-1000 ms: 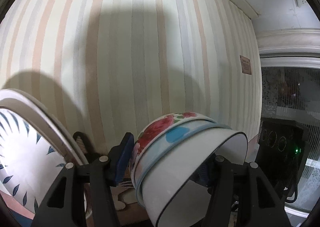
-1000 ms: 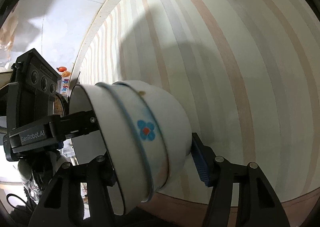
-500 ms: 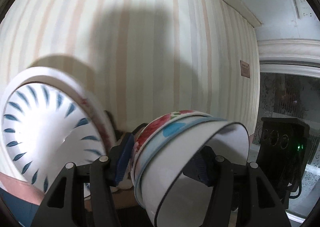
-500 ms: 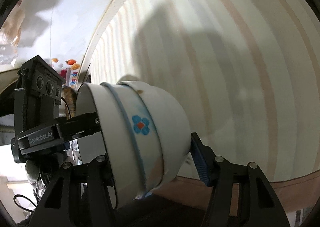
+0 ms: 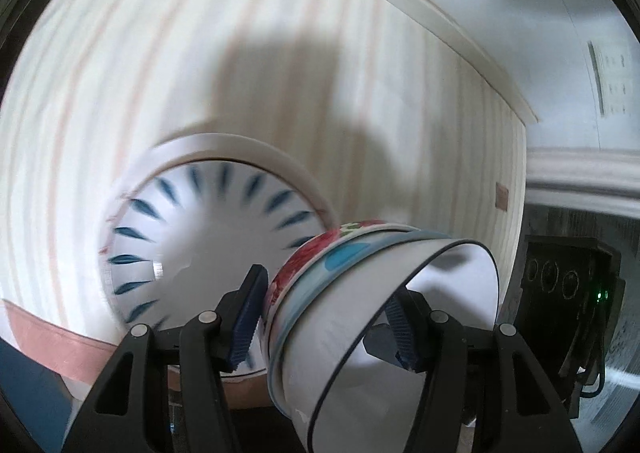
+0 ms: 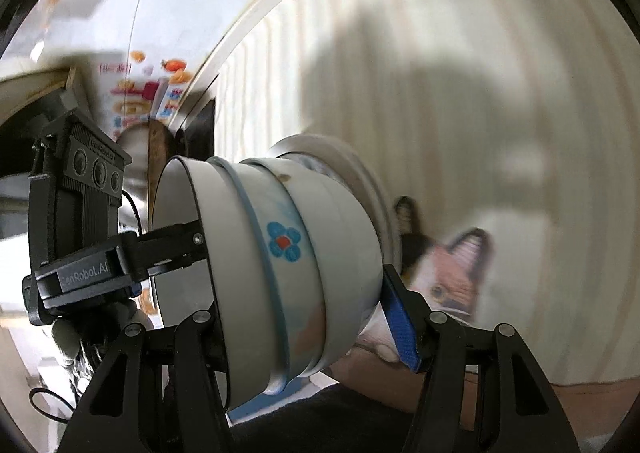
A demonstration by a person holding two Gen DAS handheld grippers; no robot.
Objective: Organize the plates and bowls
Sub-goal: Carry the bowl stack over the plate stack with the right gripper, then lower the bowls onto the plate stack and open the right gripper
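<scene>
A stack of three nested bowls (image 5: 360, 317) lies on its side, held from both sides. The outer bowl has red flowers, the middle one is pale blue, the inner one is white with a dark rim. My left gripper (image 5: 324, 317) is shut on the stack, one finger inside the white bowl and one on the base. My right gripper (image 6: 304, 317) is shut on the same bowl stack (image 6: 280, 273) from the opposite side. A white plate with blue leaf marks (image 5: 208, 249) stands on edge against the striped wall behind the stack. The plates' back rim (image 6: 360, 181) also shows in the right wrist view.
A striped wall (image 5: 280, 73) fills the background. A cat picture (image 6: 456, 273) is on the wall low down. The other gripper's black body (image 6: 76, 221) is at the left of the right wrist view, and also shows in the left wrist view (image 5: 568, 293).
Both grippers have carried the bowl stack sideways and up; the blue-leaf plate has come from the left edge to the centre of the left wrist view. The cat picture has come into sight.
</scene>
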